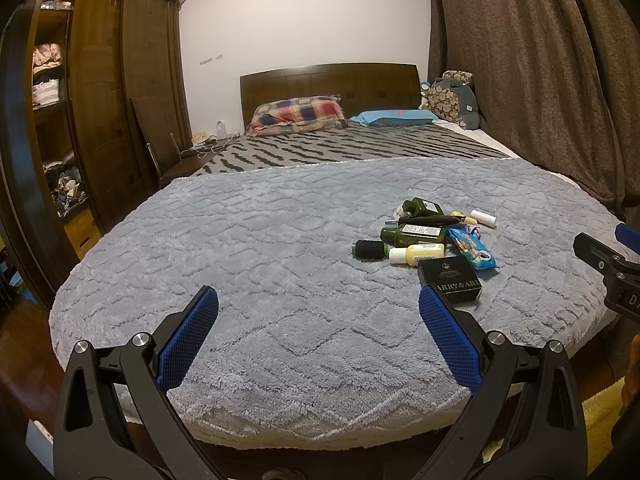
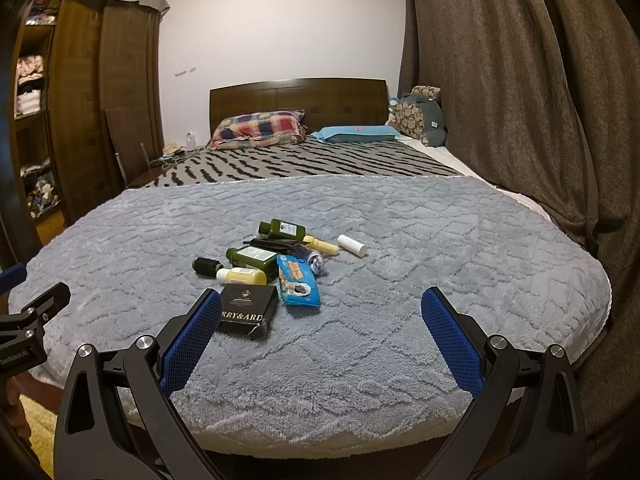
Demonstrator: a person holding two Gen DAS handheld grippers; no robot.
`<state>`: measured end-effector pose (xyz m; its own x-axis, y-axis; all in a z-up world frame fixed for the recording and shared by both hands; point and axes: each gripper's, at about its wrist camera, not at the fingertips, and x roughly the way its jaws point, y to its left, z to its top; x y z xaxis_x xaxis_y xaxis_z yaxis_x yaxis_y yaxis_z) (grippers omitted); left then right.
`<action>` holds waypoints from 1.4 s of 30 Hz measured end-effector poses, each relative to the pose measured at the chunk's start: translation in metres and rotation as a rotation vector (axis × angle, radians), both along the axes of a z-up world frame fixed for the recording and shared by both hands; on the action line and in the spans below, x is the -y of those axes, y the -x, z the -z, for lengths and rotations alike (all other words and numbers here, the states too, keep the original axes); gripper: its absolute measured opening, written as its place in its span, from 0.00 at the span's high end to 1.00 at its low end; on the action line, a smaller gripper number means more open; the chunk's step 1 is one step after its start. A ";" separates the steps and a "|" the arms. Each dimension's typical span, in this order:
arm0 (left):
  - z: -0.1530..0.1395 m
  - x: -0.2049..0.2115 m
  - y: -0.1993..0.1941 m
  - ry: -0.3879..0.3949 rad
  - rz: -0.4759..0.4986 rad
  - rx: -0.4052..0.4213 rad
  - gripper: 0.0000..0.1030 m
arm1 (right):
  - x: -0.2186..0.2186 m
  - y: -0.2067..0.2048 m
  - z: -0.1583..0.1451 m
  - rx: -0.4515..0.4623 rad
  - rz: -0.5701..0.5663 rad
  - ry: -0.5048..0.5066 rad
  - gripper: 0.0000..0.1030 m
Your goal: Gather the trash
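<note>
A pile of trash lies on the grey fleece blanket [image 1: 280,248] [image 2: 420,240]: a black box [image 1: 450,280] [image 2: 248,310], a blue wrapper [image 1: 472,248] [image 2: 298,278], a yellow bottle [image 1: 418,254] [image 2: 242,276], two dark green bottles [image 1: 414,234] [image 2: 252,258], a black roll [image 1: 368,249] [image 2: 206,267] and a white tube [image 1: 483,218] [image 2: 352,245]. My left gripper [image 1: 318,304] is open over the foot of the bed, left of the pile. My right gripper [image 2: 322,306] is open, its left finger beside the black box. Neither holds anything.
Beyond the blanket lie a striped sheet [image 1: 360,142], a plaid pillow [image 1: 298,114], a blue pillow [image 1: 394,117] and a plush toy [image 1: 456,98]. A wooden wardrobe [image 1: 100,92] stands on the left, a brown curtain [image 2: 520,100] on the right. A folded chair [image 1: 150,140] leans by the bed.
</note>
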<state>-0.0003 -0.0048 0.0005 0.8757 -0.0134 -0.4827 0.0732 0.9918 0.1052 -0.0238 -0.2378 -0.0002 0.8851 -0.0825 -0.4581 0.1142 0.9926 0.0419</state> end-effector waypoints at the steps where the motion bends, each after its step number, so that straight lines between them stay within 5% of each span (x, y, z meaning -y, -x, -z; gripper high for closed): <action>1: 0.000 0.001 0.000 0.000 0.004 -0.004 0.08 | -0.001 0.000 0.001 -0.003 0.000 -0.001 0.03; 17: 0.031 0.012 -0.033 0.009 0.070 -0.099 0.08 | 0.022 -0.043 0.038 -0.118 0.025 -0.043 0.03; 24: 0.047 0.024 -0.049 0.009 0.122 -0.150 0.08 | 0.030 -0.092 0.062 -0.207 -0.029 -0.141 0.04; 30: 0.056 0.041 -0.061 0.013 0.153 -0.172 0.11 | 0.029 -0.135 0.069 -0.253 -0.081 -0.193 0.27; 42: 0.074 0.080 -0.086 0.059 0.244 -0.264 0.16 | 0.020 -0.208 0.101 -0.427 -0.165 -0.263 0.34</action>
<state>0.0858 -0.0850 -0.0736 0.6888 -0.2413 -0.6836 0.3254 0.9456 -0.0059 0.1841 -0.2579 -0.1015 0.6069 0.2087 -0.7669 0.0186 0.9609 0.2763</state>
